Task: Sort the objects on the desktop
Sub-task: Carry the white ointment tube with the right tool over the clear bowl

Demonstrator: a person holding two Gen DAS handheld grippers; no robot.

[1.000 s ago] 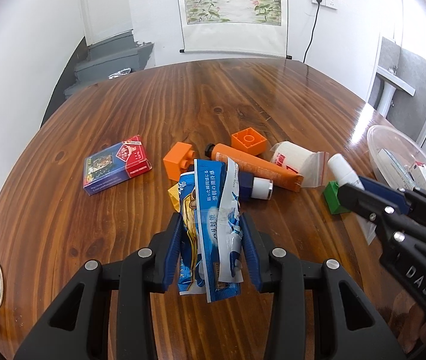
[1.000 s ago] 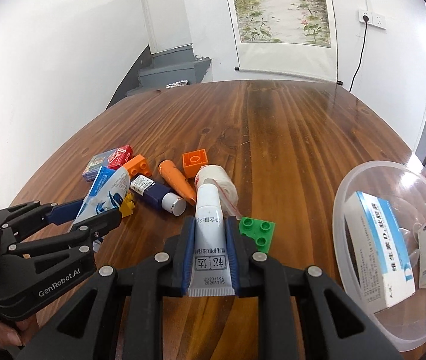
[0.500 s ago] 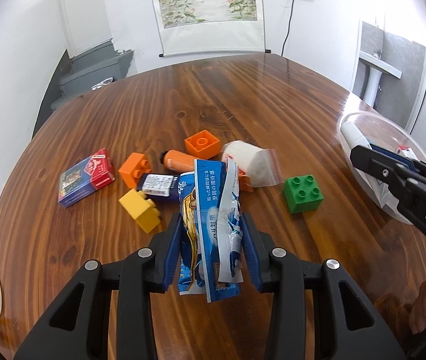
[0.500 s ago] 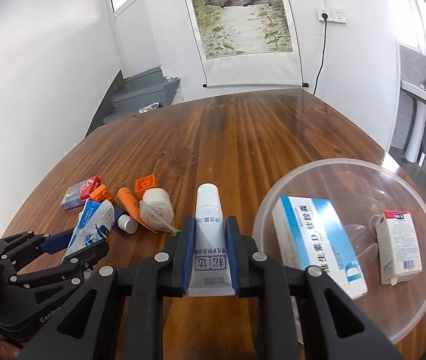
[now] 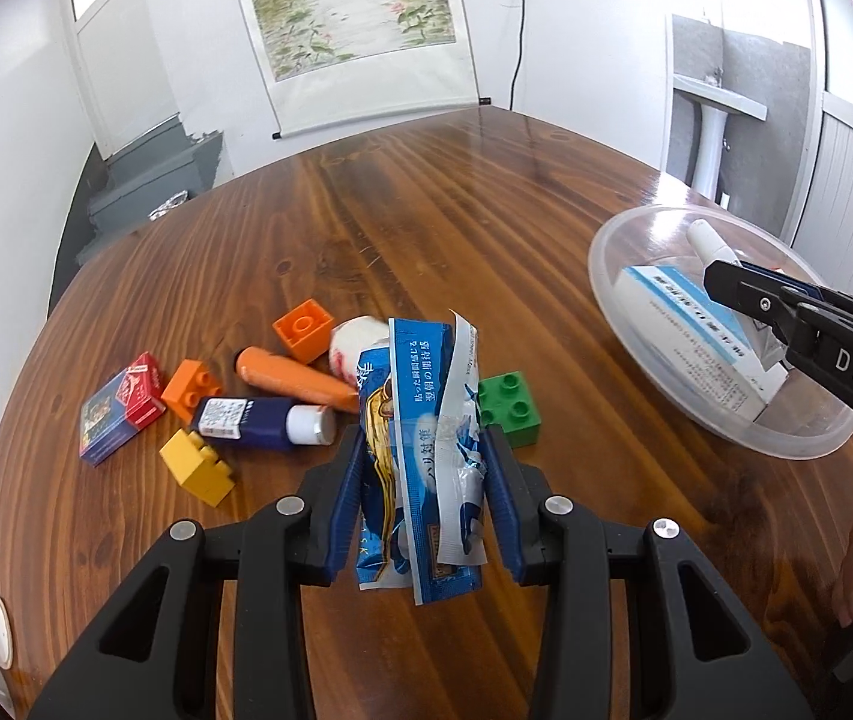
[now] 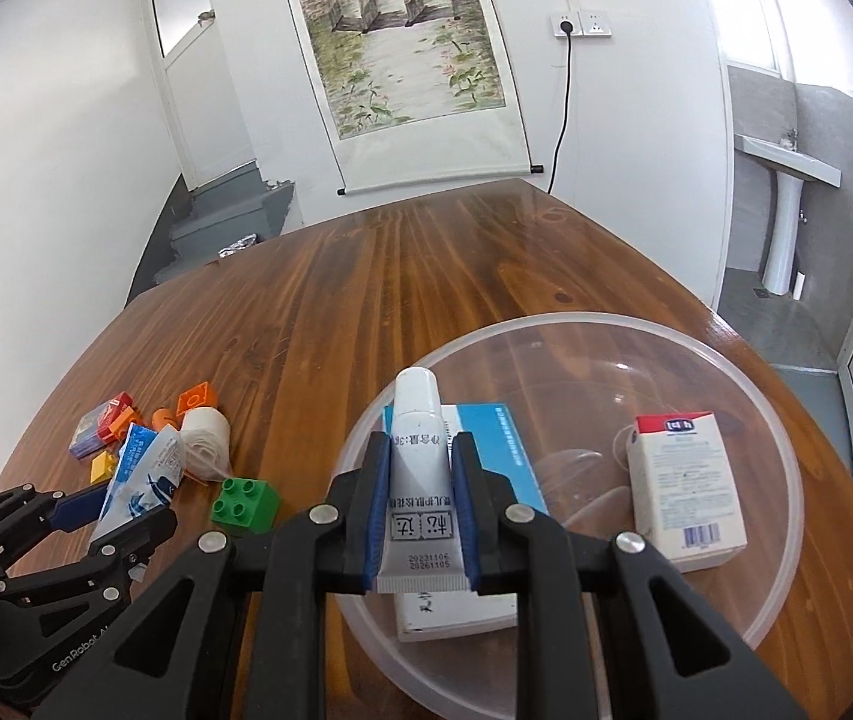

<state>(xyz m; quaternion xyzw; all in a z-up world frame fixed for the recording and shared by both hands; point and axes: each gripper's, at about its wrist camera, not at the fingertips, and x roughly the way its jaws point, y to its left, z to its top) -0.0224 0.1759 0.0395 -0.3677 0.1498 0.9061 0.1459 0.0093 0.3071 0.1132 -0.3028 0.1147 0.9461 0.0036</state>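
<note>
Right gripper (image 6: 420,480) clamps white tube (image 6: 419,420) inside bowl rim (image 6: 786,438); left gripper (image 5: 423,468) clamps blue sachets (image 5: 420,420).

The right tongs (image 6: 420,480) clamp a white tube (image 6: 420,468) above the clear bowl (image 6: 774,420) holding two boxes.

We are in a home room: ahead of the hand-held gripper a polished wooden tabletop (image 6: 426,276) meets a white wall with a hanging scroll painting (image 6: 408,54), a wall socket (image 6: 579,24), and a washbasin (image 6: 786,180) off right.
</note>
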